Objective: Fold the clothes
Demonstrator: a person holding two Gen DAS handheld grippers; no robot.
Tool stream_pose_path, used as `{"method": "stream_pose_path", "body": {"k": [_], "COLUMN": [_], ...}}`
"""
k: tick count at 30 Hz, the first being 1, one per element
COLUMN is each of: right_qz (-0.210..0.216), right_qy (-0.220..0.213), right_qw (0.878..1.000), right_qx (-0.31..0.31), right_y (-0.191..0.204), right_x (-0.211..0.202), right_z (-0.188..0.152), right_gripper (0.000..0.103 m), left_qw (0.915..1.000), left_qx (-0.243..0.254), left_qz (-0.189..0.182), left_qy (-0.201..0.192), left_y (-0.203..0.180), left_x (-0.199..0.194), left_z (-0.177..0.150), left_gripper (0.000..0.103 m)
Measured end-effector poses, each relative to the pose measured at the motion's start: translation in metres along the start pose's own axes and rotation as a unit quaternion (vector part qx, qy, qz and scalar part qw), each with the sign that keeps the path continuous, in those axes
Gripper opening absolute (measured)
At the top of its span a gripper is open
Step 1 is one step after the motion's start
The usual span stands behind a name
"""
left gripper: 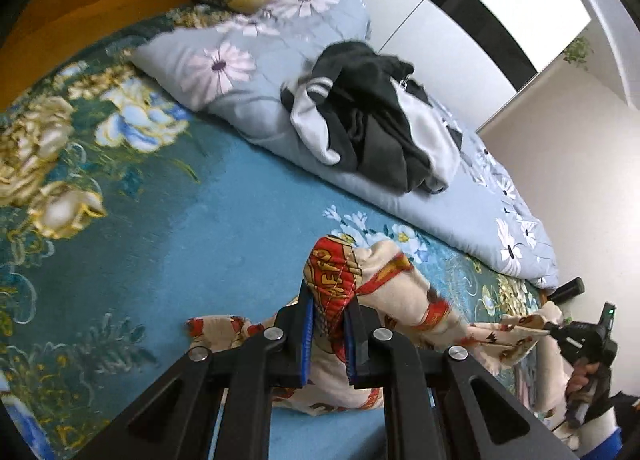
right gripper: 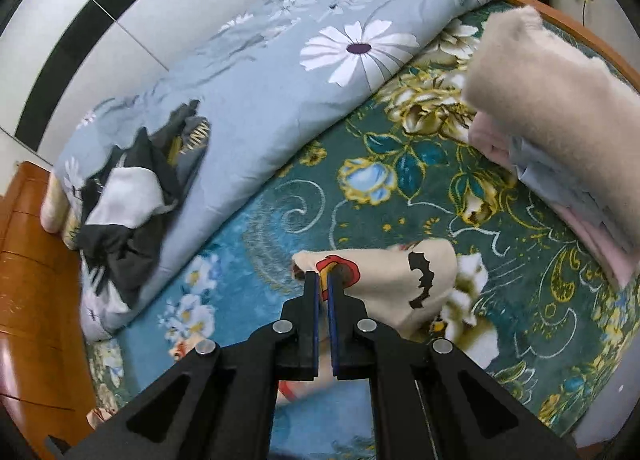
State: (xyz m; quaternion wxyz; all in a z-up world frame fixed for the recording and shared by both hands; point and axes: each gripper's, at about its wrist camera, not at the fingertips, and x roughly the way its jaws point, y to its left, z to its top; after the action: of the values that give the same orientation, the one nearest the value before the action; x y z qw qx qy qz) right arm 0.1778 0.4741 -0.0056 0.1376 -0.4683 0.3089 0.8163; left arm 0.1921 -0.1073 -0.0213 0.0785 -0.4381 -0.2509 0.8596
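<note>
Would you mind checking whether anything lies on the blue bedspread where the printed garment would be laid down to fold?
Nothing visible does: the bedspread beneath the printed garment is bare; both grippers already hold it.

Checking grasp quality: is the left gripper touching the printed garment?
Touching. The left wrist view shows the left gripper shut on the printed garment, cloth bunched between its fingers.
</note>
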Motion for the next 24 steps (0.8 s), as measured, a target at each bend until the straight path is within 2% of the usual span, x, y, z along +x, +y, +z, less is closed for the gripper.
{"method": "stream_pose_path", "body": {"k": [5,10,16,19,24], "right_qz": [0.028,0.070,0.103,0.117,0.093], "right_qy": [-0.030,-0.071,-0.102,-0.110,-0.085], "right_qw": [0.999,0.995,0.989,0.987,0.992], "right_qx": [-0.020,-0.027,-0.021,0.000,-0.017], "right_y": [0.014,0.020,-0.007,-0.022,-0.006], "right_x": [-0.032,-0.072,-0.112,-0.123,-0.086], "right_z": [0.000,0.004,-0.015,-0.017,0.000], "right_gripper": [0.004,0.004,0.004,0.004,0.004], "left_qw": [0.9983,0.9916,0.9922,0.9922,0.9960], "left_qx": [0.017,0.037,0.023,0.032,-0.001], "left_qz": [-0.001,-0.018,0.000,0.021,0.042], "left_qy": [-0.055,-0.122,-0.122,-0.119,-0.079], "left_y": [-0.009,-0.020,0.001,0.009,0.031], "left_x": [-0.048,-0.106,-0.145,-0.141,-0.077], "left_z": [0.010,0.008,-0.034,-0.032,0.001], "left_gripper": [0.013,0.013,0.013,0.013,0.013]}}
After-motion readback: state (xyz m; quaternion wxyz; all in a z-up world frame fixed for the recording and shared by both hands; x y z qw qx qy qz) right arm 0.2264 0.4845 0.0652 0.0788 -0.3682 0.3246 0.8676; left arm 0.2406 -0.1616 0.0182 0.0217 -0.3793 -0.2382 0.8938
